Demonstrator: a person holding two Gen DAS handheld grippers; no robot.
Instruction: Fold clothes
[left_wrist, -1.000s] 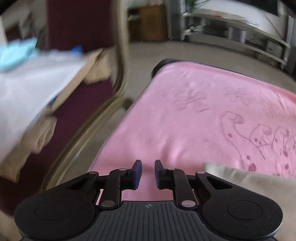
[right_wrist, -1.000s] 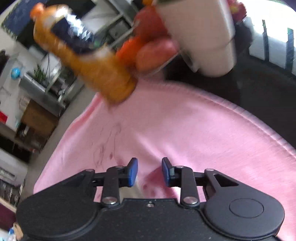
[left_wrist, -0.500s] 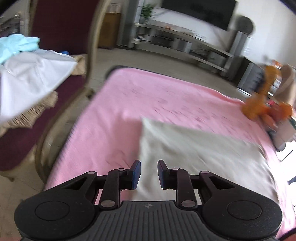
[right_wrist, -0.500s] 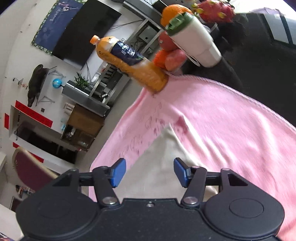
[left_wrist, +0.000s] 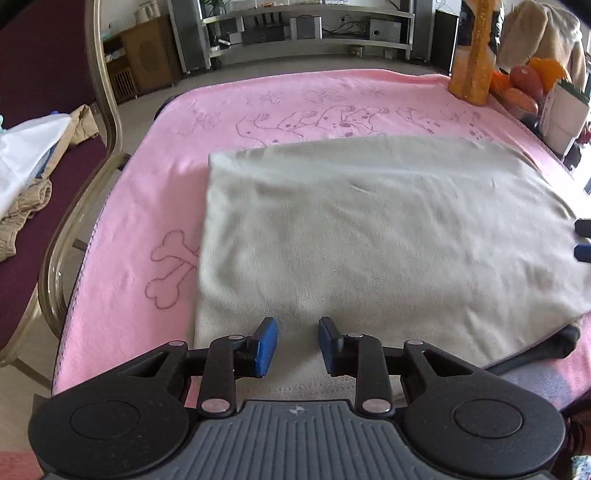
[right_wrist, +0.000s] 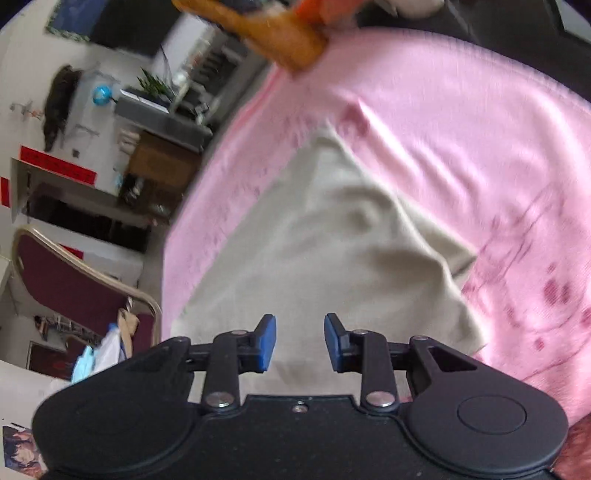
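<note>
the left tongs hang over the near edge of the beige cloth, their jaws opening with nothing caught between the blue pads. the right tongs sit above the same cloth, jaws closing, and no fabric is pinched there either. the cloth lies spread nearly flat on the pink towel that covers the counter, with one corner slightly puckered in the right wrist view. it looks soft, light and limp, likely to sag and drag on the towel's nap instead of sliding. the best hold is probably a shallow pinch at two near corners or along the near hem, lifting both evenly so the fold stays square.
</note>
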